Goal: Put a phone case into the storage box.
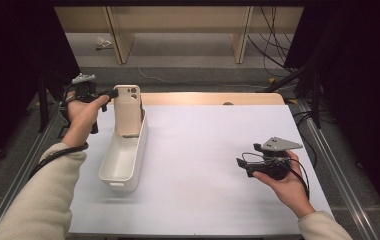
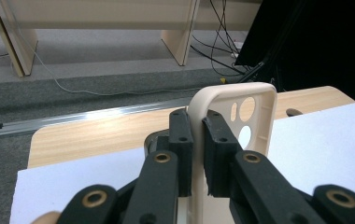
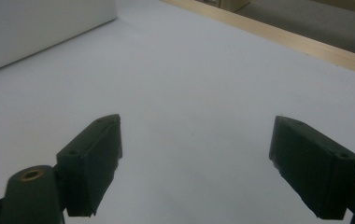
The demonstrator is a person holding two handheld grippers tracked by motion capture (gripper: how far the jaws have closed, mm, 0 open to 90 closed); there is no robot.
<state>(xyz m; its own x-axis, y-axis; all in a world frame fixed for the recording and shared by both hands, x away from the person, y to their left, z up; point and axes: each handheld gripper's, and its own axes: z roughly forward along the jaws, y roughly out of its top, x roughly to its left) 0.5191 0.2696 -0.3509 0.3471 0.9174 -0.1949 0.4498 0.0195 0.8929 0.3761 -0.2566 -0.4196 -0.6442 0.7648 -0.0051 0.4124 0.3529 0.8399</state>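
A beige phone case [image 1: 128,108] with camera cut-outs stands upright over the far end of a white oblong bin [image 1: 124,172]. My left gripper [image 1: 112,93] is shut on the case's edge; in the left gripper view the two black pads [image 2: 211,158] pinch the rim of the phone case [image 2: 255,114]. My right gripper [image 1: 240,163] is held low over the white table sheet at the right, jaws wide open with nothing between them, as the right gripper view shows [image 3: 196,163].
The white sheet [image 1: 203,150] covers a wooden table whose far edge [image 1: 213,98] shows. The bin's white wall [image 3: 35,28] lies ahead of the right gripper. Metal rails [image 1: 328,165] flank the table; cables [image 1: 273,45] lie on the floor behind.
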